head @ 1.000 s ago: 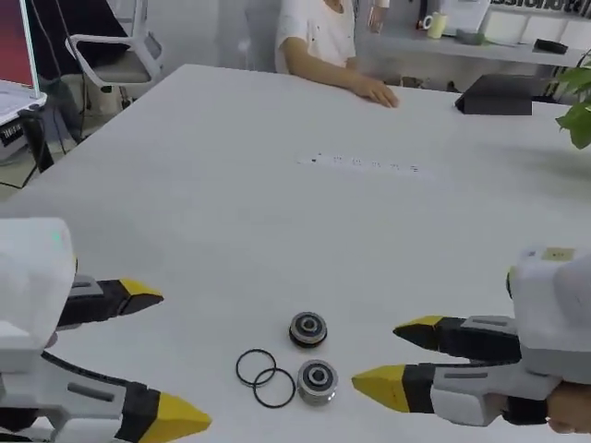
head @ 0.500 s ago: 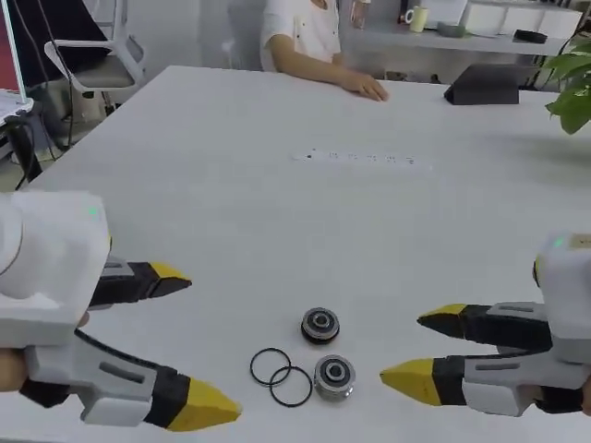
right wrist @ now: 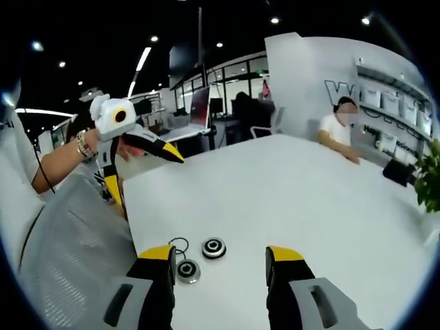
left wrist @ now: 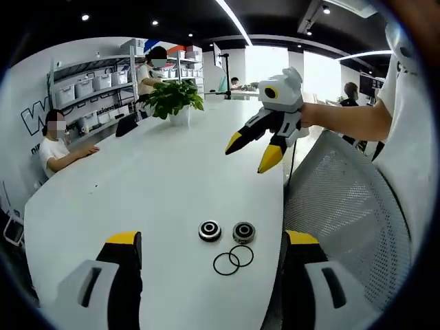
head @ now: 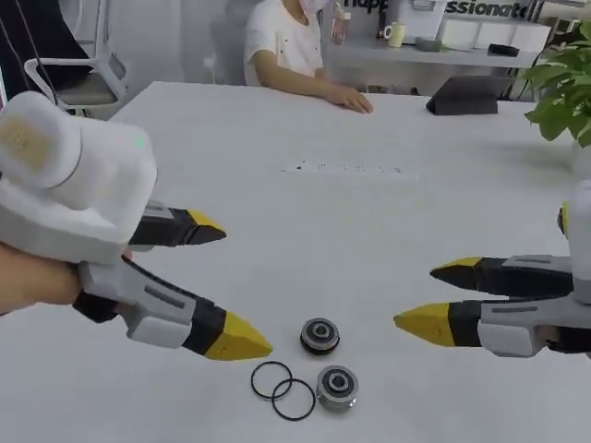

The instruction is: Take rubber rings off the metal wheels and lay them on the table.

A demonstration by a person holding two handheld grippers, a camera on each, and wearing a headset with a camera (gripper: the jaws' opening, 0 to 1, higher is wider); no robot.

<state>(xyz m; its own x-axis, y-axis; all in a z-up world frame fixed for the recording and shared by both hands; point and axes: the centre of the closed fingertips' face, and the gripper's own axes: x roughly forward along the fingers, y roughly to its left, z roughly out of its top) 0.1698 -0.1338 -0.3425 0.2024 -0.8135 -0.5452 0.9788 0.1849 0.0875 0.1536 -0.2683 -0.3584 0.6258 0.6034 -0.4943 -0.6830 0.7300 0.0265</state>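
Rubber rings [head: 282, 389] lie beside metal wheels [head: 320, 336]; left tool [head: 245, 289] wide; right tool [head: 416, 296] wide.

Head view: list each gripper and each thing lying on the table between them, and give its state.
left gripper: open, holding nothing
right gripper: open, holding nothing
rubber rings: two, loose, lying flat, overlapping
far wheel: lying flat, dark rim
near wheel: lying flat, bare metal rim, beside the rings
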